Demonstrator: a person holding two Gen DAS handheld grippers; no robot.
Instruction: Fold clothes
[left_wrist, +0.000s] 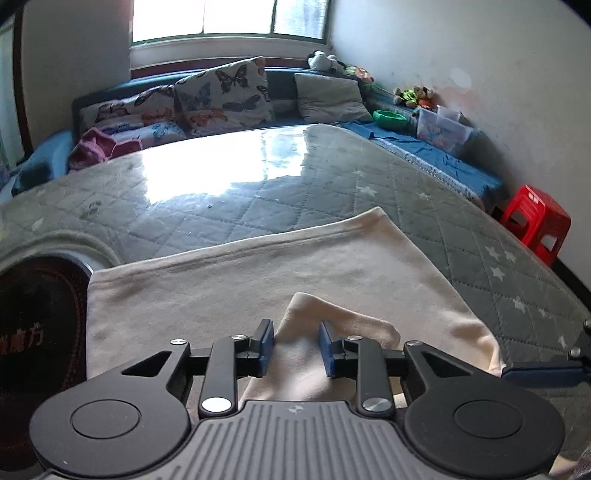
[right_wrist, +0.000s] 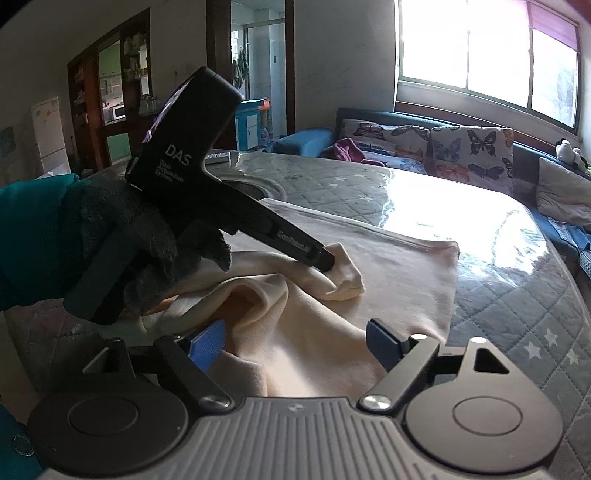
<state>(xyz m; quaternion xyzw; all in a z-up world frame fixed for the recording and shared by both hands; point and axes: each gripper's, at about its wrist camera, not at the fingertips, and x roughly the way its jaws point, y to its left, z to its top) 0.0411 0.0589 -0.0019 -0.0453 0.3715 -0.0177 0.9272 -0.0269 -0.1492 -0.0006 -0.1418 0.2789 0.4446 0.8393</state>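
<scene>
A cream garment (left_wrist: 258, 280) lies spread on the grey quilted table cover (left_wrist: 295, 192); it also shows in the right wrist view (right_wrist: 388, 273). My left gripper (left_wrist: 296, 345) has a raised fold of the cream cloth between its blue pads, which stand a little apart. In the right wrist view the left gripper (right_wrist: 330, 264) presses that fold, held by a gloved hand. My right gripper (right_wrist: 295, 341) is wide open, its blue pads on either side of a bunched cloth edge near me, not closed on it.
A dark round object (left_wrist: 40, 325) sits at the table's left. A sofa with butterfly cushions (left_wrist: 225, 96) lies behind the table. A red stool (left_wrist: 532, 221) stands on the right, near a blue bench with a plastic box (left_wrist: 441, 127).
</scene>
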